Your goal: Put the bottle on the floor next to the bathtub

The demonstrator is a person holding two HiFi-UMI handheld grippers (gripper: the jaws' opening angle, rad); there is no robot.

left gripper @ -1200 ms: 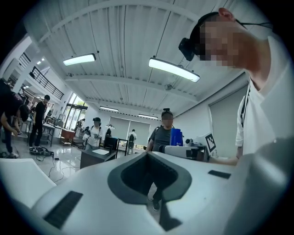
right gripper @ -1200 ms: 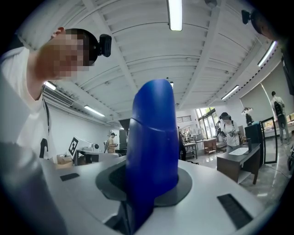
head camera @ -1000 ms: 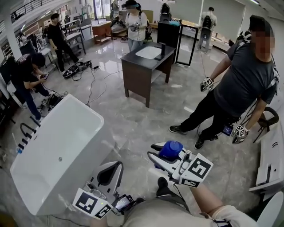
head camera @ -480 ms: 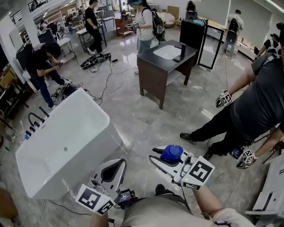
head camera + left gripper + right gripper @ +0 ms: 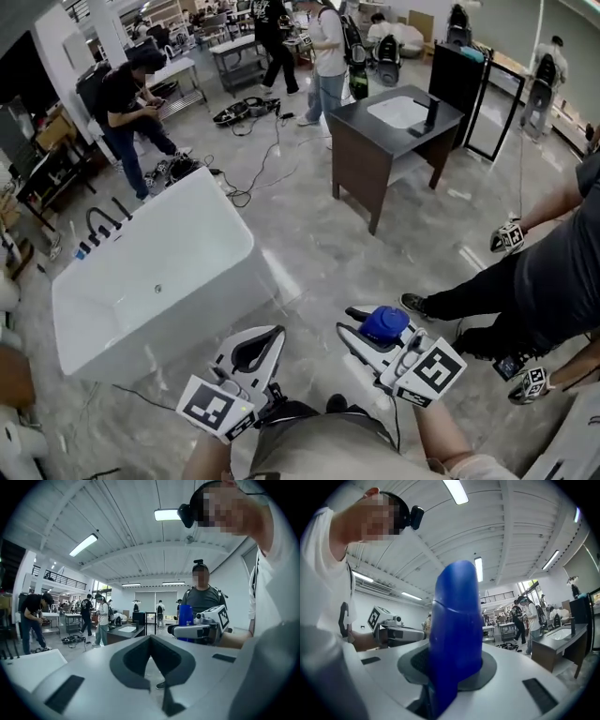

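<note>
A blue bottle [image 5: 384, 323] stands upright between the fingers of my right gripper [image 5: 345, 320], which is shut on it low in the head view. It fills the middle of the right gripper view as a tall blue bottle [image 5: 457, 634]. My left gripper [image 5: 272, 336] is held beside it, shut and holding nothing. In its own view the left gripper [image 5: 151, 637] has its jaws meeting, and the bottle [image 5: 185, 613] shows at the right. The white bathtub [image 5: 216, 300] stands on the grey marble floor, to the left of and beyond both grippers.
A black faucet [image 5: 98, 225] stands at the tub's left end. A dark vanity table [image 5: 375, 150] stands ahead, with cables [image 5: 253, 178] on the floor to its left. A person in dark clothes [image 5: 553, 281] stands close on the right, and others work at the back.
The head view has swung, so the bathtub now sits nearer the frame's middle and closer to the grippers. Both grippers keep their pose, and the bottle stays held.
</note>
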